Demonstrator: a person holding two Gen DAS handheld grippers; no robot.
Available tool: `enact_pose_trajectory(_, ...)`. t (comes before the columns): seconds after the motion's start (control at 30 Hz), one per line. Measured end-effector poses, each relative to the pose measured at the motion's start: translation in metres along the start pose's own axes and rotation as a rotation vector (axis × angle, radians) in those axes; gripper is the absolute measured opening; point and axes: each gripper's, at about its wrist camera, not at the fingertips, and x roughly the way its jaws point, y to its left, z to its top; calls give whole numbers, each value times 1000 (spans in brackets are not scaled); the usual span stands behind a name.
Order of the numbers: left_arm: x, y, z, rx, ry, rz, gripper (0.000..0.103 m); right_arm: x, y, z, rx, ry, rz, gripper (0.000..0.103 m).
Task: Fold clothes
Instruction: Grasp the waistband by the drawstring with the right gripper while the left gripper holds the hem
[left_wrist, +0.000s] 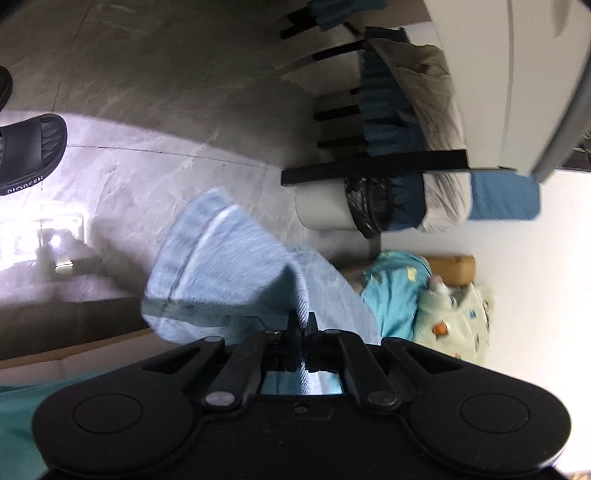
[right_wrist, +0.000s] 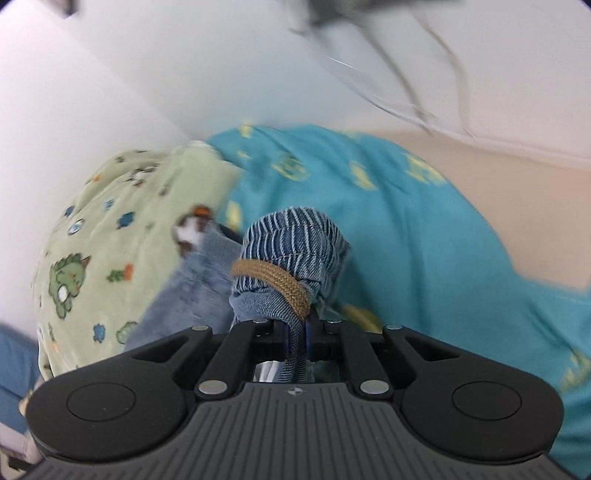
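Observation:
A light blue denim garment hangs in the air in the left wrist view, with my left gripper shut on a seam edge of it. In the right wrist view my right gripper is shut on the same denim garment at a bunched, striped part with a tan drawstring across it. Behind it lie a teal printed garment and a pale green dinosaur-print garment. Both also show in the left wrist view, the teal garment and the green one.
A grey tiled floor lies below, with a black slipper at the left. A rack with black bars holds blue and beige bedding. A white wall stands behind the clothes, with cables at the top right.

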Motion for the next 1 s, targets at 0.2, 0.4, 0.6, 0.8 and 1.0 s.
enact_pose_trajectory(0.2,60,-71,28,57,-16,54,1,40,108,28,-143,-60,33,7)
enact_pose_trajectory(0.4,151,-135,47,125,-6,121,1,136,180,34,-225,-69,-37,7)
enact_pose_trajectory(0.6,253,-143,53,171,-5,268,1,242,204,11,-338,-48,-109,7)
enact_pose_trajectory(0.8,296,-118,50,220,40,299,6,288,204,-14,-474,-87,-104,7)
enact_pose_trajectory(1.0,259,-99,46,209,80,153,31,275,201,-18,-523,-96,-90,14)
